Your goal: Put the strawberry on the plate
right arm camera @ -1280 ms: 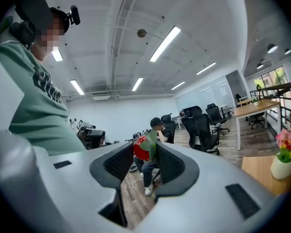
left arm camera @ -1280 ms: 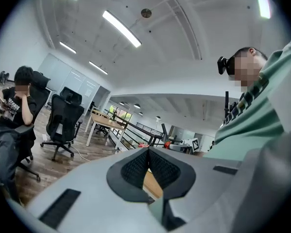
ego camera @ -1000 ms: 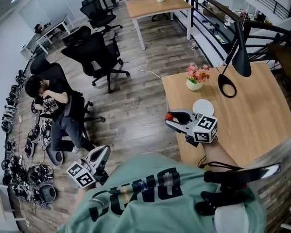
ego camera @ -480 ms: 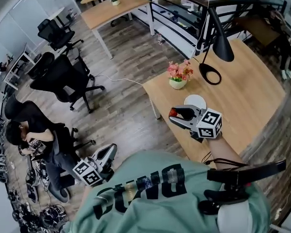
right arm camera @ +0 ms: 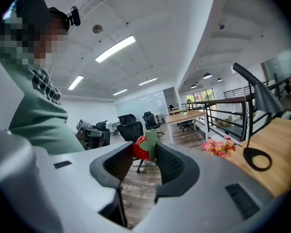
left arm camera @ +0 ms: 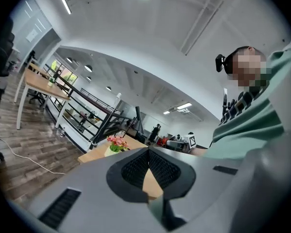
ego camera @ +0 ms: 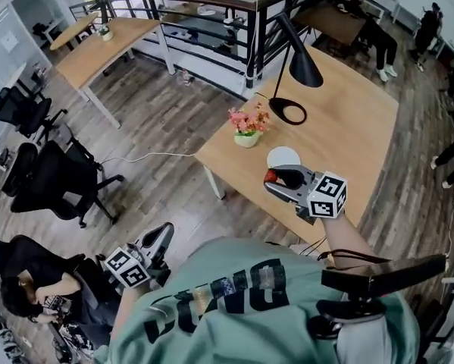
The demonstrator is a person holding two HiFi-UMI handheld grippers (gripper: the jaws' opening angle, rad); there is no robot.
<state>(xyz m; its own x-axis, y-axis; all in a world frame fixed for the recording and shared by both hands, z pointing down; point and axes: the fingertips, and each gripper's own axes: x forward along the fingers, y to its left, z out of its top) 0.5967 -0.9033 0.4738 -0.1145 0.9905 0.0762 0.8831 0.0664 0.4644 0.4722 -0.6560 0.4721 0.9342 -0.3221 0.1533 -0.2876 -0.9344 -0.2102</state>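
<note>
Right gripper view: jaws of right gripper (right arm camera: 145,153) part-open, pads pressing on strawberry (right arm camera: 140,148), its green cap against one pad. Head view: strawberry held over worktop (ego camera: 348,120), just beside white plate (ego camera: 283,155). Jaws of left gripper (left arm camera: 148,150) together, nothing between, well off the worktop.

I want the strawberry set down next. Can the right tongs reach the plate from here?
Probably yes: the right tongs, shut on the strawberry, hang beside the plate, with nothing between them.
</note>
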